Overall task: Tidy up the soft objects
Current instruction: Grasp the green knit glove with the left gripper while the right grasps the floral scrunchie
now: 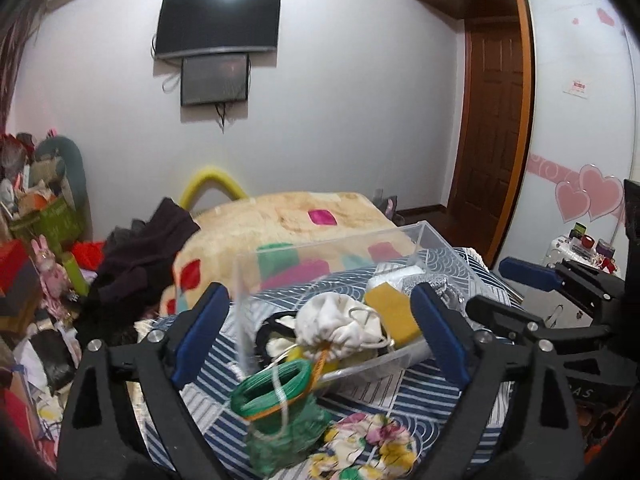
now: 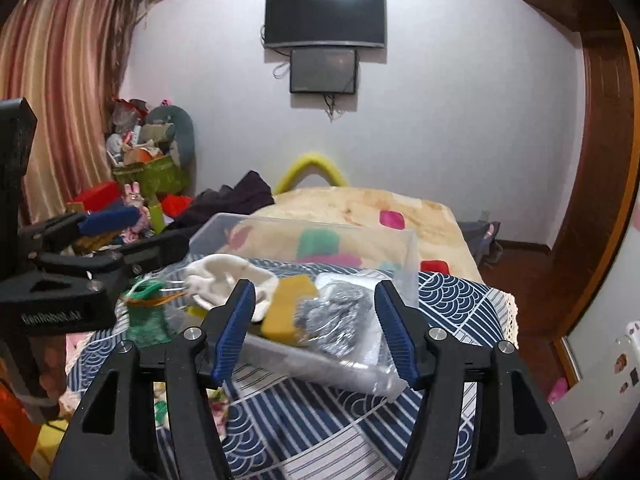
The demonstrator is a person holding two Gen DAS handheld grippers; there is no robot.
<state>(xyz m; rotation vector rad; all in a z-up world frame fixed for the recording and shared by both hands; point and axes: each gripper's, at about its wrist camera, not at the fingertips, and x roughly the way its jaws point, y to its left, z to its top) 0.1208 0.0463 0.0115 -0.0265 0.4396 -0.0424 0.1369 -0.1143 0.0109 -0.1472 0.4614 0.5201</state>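
Observation:
A clear plastic box (image 1: 430, 236) (image 2: 408, 264) sits on a blue patterned cloth on the bed. It holds a white drawstring pouch (image 1: 340, 320) (image 2: 224, 276), a yellow sponge (image 1: 394, 308) (image 2: 286, 304) and a silvery crinkled item (image 2: 340, 312). A green mesh pouch (image 1: 276, 412) (image 2: 146, 312) hangs over the box's near edge. A floral cloth (image 1: 368, 448) lies in front of it. My left gripper (image 1: 320, 336) is open, its fingers either side of the box's near end. My right gripper (image 2: 316, 320) is open in front of the box.
A beige blanket with coloured patches (image 1: 288, 220) covers the bed behind the box. Dark clothes (image 1: 140, 260) and a cluttered pile (image 1: 36, 260) lie to the left. A door (image 1: 488, 120) and wardrobe (image 1: 580, 100) stand at the right. Screens (image 2: 324, 16) hang on the wall.

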